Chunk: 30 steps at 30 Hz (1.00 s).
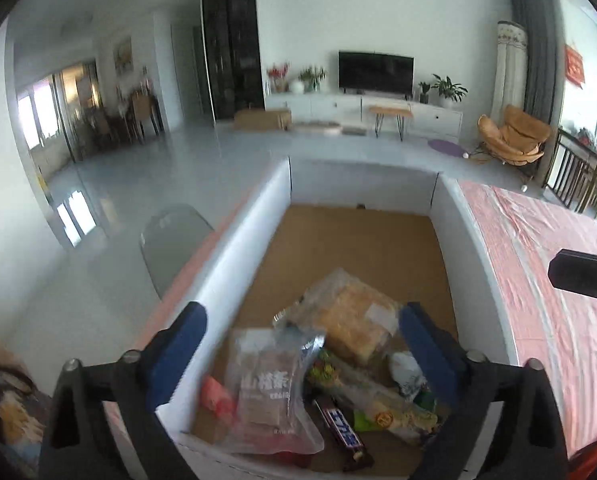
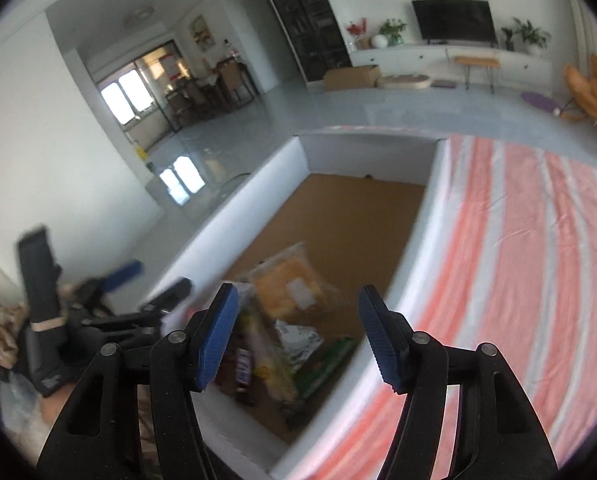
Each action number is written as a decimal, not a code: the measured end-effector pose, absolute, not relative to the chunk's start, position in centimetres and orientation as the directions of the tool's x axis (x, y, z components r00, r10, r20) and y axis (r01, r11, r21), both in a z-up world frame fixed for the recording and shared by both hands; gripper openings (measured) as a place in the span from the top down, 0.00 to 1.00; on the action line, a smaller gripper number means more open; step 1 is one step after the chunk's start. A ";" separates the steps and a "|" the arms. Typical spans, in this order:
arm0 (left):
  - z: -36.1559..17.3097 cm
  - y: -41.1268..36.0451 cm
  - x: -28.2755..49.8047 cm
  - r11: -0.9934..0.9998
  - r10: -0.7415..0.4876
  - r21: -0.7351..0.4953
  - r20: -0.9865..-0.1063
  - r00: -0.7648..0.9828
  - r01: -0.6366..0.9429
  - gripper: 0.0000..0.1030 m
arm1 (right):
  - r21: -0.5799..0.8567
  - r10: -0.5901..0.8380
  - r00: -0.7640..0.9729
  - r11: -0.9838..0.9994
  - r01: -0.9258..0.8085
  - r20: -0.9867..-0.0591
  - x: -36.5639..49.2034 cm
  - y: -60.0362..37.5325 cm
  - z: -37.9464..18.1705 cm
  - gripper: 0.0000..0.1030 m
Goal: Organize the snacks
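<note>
left claw (image 1: 302,348) released, empty | right claw (image 2: 298,336) released, empty | risk: snacks (image 1: 318,376) heaped at box (image 1: 238,248) near corner; blind grab may snag two packets

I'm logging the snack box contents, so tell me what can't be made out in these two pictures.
- Right wrist view: the snacks in the white box are motion-blurred; labels unreadable.
- Left wrist view: the chocolate bar is partly under other packets; the left claw covers the box's near corners.
- Left wrist view: the right claw is cut off by the edge.

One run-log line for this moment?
left gripper: open, empty | right gripper: open, empty | snacks: in box
</note>
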<state>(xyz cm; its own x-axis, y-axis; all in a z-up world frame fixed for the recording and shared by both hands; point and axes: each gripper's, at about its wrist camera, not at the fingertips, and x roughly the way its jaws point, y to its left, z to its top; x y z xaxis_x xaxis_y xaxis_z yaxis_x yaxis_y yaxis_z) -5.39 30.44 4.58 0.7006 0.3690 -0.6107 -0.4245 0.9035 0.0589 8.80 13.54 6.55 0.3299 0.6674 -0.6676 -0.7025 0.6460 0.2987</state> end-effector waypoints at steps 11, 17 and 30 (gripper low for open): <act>7.1 29.9 -5.9 0.853 0.444 0.091 -0.645 0.622 -0.514 0.00 | 0.173 0.562 0.388 0.702 -0.691 -0.731 5.8 12.6 6.2 0.28; 6.7 30.4 -7.3 0.826 0.460 0.094 -0.682 0.569 -0.555 0.00 | 0.119 0.524 0.401 0.704 -0.700 -0.751 4.5 13.7 6.4 0.28; 6.7 30.2 -7.7 0.828 0.474 0.131 -0.683 0.556 -0.545 0.00 | 0.107 0.495 0.395 0.717 -0.689 -0.774 3.8 14.8 6.8 0.27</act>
